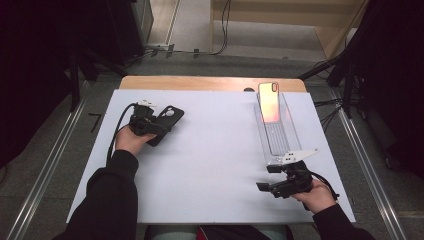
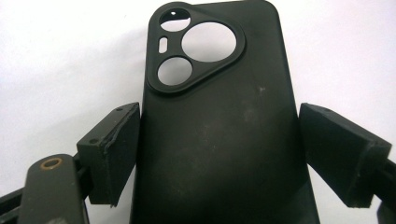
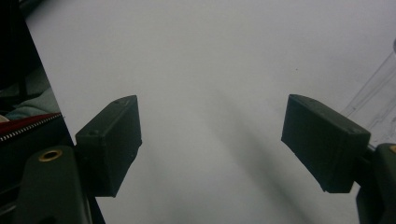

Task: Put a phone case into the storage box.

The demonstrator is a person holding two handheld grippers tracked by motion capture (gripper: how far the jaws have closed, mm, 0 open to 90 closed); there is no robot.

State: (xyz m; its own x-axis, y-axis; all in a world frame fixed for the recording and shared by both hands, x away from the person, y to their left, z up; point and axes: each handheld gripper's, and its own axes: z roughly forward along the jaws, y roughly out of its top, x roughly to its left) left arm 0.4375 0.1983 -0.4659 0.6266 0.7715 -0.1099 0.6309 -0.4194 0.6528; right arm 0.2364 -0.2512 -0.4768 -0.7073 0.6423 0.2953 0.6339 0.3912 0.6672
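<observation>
Phone case (image 2: 219, 126), one black shell, is lying between your left gripper (image 1: 150, 125) jaws near the desk's (image 1: 210, 165) far left corner; their pads are flanking its edges, grip uncertain. Your right gripper (image 1: 280, 186) is gaping empty near the front right corner. One phone (image 1: 268, 101) is leaning in one clear stand (image 1: 280, 135).

Grey concrete-looking floor (image 1: 60, 165) all round, metal rails (image 1: 372, 165) down both sides. White sheet (image 1: 215, 150) covering light wooden tabletop (image 1: 200, 82). Pale wood shelving (image 1: 300, 20) at back, black cables (image 1: 222, 30) trailing. Corners pretty dark.
</observation>
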